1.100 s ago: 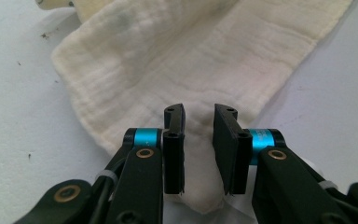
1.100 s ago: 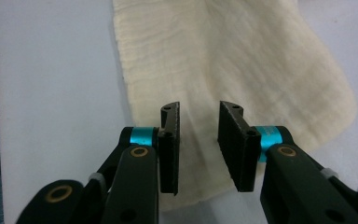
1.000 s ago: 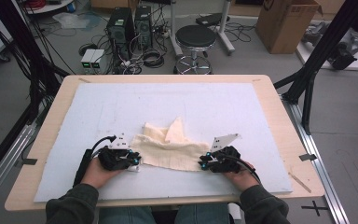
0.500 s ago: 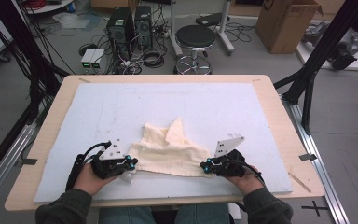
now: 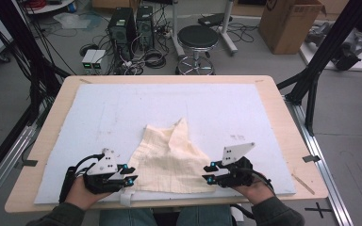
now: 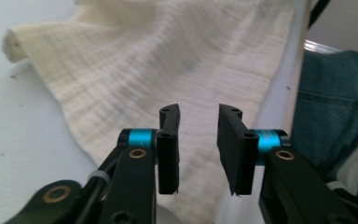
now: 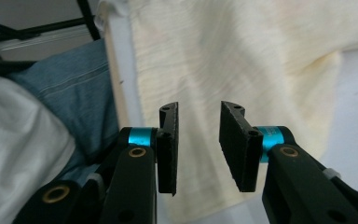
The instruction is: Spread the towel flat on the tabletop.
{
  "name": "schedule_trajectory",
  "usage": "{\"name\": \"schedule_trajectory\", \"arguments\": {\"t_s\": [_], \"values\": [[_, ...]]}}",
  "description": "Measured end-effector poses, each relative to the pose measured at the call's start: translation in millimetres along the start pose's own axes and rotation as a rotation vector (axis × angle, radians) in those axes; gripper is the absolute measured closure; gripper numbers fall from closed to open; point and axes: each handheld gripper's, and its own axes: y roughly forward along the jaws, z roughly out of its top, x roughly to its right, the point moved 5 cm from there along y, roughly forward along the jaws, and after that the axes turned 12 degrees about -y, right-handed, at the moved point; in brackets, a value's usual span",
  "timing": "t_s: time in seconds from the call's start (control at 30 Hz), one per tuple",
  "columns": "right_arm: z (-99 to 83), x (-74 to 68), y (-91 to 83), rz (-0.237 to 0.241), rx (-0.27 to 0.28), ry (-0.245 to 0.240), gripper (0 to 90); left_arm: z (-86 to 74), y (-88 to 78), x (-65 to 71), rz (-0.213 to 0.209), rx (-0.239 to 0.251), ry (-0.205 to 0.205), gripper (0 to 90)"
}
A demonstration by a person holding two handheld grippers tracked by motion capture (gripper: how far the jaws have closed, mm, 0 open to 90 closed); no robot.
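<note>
A cream cloth (image 5: 168, 157) lies spread on the near middle of the white mat (image 5: 122, 108), its near edge along the mat's near border and a peak of fabric raised toward the far side. The left gripper (image 5: 128, 178) sits at the cloth's near left corner, jaws having just opened, parted with nothing between them, the fabric lying below. The right gripper (image 5: 209, 173) sits at the near right corner, likewise just opened and released, cloth beneath. The 2 grippers are well apart. The mat covers a wooden table (image 5: 283, 117).
</note>
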Motion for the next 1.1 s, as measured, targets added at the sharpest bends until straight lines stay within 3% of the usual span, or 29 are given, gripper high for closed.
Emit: {"name": "schedule_trajectory", "arguments": {"t_s": [0.17,0.3,0.43,0.57,0.63,0.7,0.77,0.9,1.1], "values": [[7.9,37.9,7.6,-0.106,-0.009,0.034,67.3,20.0,17.6,-23.1,0.054,0.047,-0.045,62.7],[6.0,71.5,28.2,-0.142,-0.036,0.085,66.9,32.0,43.2,-43.3,0.113,0.048,-0.069,62.6],[0.0,92.3,52.5,-0.13,-0.063,0.146,63.8,30.8,67.7,-55.9,0.115,-0.016,-0.092,74.6],[-4.2,98.5,68.6,-0.106,-0.088,0.169,62.5,21.6,80.1,-63.4,0.115,-0.089,-0.12,76.0],[-6.1,100.3,73.9,-0.092,-0.096,0.18,67.9,19.9,80.7,-64.6,0.111,-0.094,-0.133,76.1],[-7.4,99.8,77.1,-0.068,-0.108,0.169,79.5,18.2,81.5,-64.5,0.102,-0.106,-0.142,75.6],[-7.7,98.4,76.8,-0.045,-0.104,0.166,84.8,17.6,81.0,-63.8,0.106,-0.103,-0.138,74.6],[-6.6,97.2,60.3,-0.087,-0.106,0.169,85.6,15.8,78.6,-61.9,0.114,-0.109,-0.133,73.6],[-14.8,91.7,12.0,-0.23,-0.125,0.192,84.9,12.7,74.3,-57.4,0.122,-0.118,-0.14,73.0]]}}
